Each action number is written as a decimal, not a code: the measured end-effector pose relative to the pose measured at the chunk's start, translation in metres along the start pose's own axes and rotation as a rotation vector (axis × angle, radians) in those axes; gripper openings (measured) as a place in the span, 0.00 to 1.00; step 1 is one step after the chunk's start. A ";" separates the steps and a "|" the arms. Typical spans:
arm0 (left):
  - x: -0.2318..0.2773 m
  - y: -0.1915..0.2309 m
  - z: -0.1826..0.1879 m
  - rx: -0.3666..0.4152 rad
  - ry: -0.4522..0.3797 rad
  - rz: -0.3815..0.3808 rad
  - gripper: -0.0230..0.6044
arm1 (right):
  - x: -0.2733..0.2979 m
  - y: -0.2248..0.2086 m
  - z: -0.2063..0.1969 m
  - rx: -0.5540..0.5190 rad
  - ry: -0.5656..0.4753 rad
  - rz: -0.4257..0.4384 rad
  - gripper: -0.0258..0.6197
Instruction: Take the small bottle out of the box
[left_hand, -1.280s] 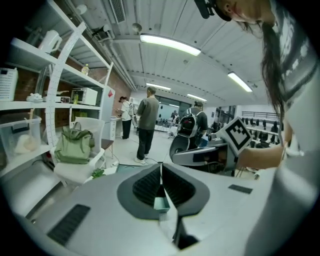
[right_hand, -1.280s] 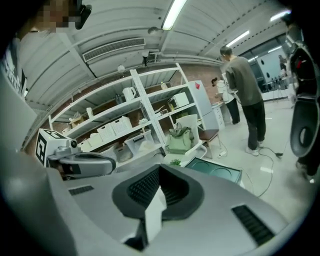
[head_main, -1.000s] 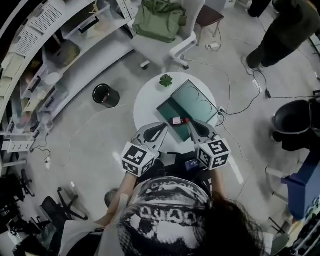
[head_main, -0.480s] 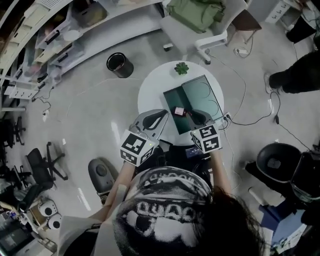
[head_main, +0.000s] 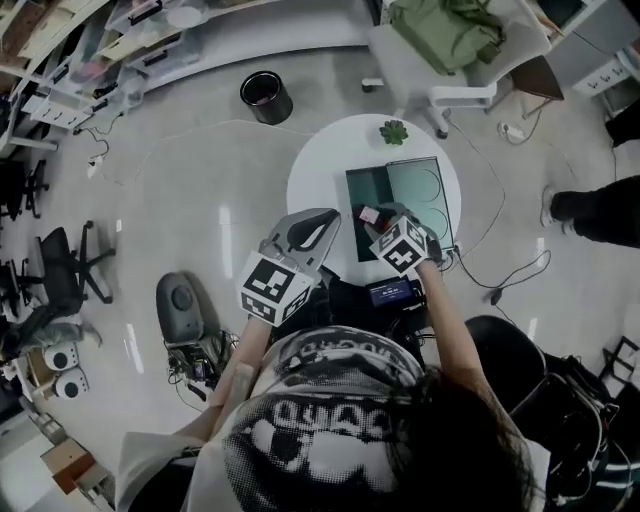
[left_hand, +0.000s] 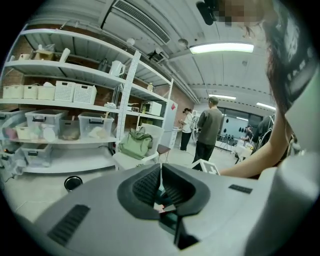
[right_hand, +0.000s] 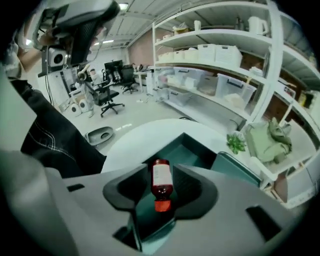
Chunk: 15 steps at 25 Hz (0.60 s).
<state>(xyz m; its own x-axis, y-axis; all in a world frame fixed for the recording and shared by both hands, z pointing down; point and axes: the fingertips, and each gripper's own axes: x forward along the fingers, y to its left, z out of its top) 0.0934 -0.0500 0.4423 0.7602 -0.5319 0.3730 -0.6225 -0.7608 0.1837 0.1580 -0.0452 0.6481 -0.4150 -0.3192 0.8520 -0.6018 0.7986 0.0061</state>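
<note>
A small red bottle (right_hand: 161, 182) with a white label and a red cap lies on its side in the open teal box (right_hand: 187, 150) on the round white table (head_main: 320, 170). In the head view the bottle (head_main: 368, 214) shows at the box's near edge. My right gripper (right_hand: 162, 175) reaches over that edge; its jaws are opening, with the bottle between them and a gap on each side. My left gripper (head_main: 322, 218) hovers over the table's near left edge, jaws together, nothing in them. In the left gripper view the left gripper (left_hand: 161, 172) shows only a thin slit.
The box's lid (head_main: 421, 186) lies open to the right. A small green plant (head_main: 394, 131) stands at the table's far edge. A black bin (head_main: 266, 97), a chair with a green bag (head_main: 450, 30), cables and a person's foot (head_main: 590, 205) are around the table.
My right gripper has moved forward over the box's near edge, so the bottle now lies between its jaws. The left gripper has stayed where it was. The head view has swung round.
</note>
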 end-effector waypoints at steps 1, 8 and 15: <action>-0.003 0.001 0.000 -0.007 -0.004 0.014 0.07 | 0.006 0.002 -0.001 -0.024 0.026 0.022 0.30; -0.028 0.011 -0.007 -0.059 -0.015 0.105 0.07 | 0.034 0.008 -0.006 -0.135 0.174 0.095 0.39; -0.034 0.017 -0.009 -0.073 -0.019 0.113 0.07 | 0.055 0.009 -0.022 -0.147 0.331 0.113 0.39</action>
<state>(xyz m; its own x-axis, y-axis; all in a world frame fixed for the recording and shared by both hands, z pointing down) 0.0555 -0.0417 0.4415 0.6873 -0.6204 0.3778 -0.7159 -0.6665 0.2078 0.1447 -0.0439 0.7063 -0.2158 -0.0624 0.9745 -0.4506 0.8917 -0.0427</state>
